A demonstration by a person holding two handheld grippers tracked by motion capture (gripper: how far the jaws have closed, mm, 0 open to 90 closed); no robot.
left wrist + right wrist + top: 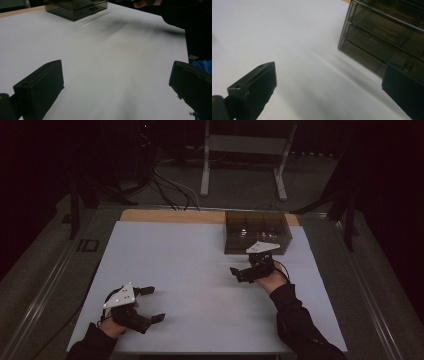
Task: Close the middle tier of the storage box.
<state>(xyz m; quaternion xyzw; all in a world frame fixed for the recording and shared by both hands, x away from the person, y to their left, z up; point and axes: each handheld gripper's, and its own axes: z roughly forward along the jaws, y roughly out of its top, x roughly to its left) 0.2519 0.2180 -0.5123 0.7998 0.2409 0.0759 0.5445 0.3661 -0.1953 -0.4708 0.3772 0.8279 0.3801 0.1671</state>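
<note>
A: Where is the left gripper (149, 304)?

B: Near the bench's (190, 265) front left corner, in the high view. Its jaws stand wide apart, with bare white surface between them. The grey plate sits on top and a dark sleeve comes in under it.

A: And its own camera?

B: The left gripper view has the left gripper (117, 82) with its two black jaws far apart at the bottom corners, nothing between them but the white bench (100, 62). Farther off it catches a corner of the smoky drawer box (75, 8) at the far edge, and the person's other hand and sleeve at the top right. A bit of blue cloth shows behind the right-hand jaw, which the high view does not reveal.

A: The right gripper (241, 272)?

B: In the high view it is toward the far right part of the bench, just in front of the drawer box (256, 231), apart from it. From above I cannot tell how its jaws stand.

A: Does its camera settle that?

B: Yes. In the right gripper view the right gripper (328, 83) has its jaws spread wide and empty. The drawer box (382, 35) lies ahead at the upper right, and here its stacked translucent drawer fronts are plain; from above it is just a dark box standing at the far edge, right of the middle.
</note>
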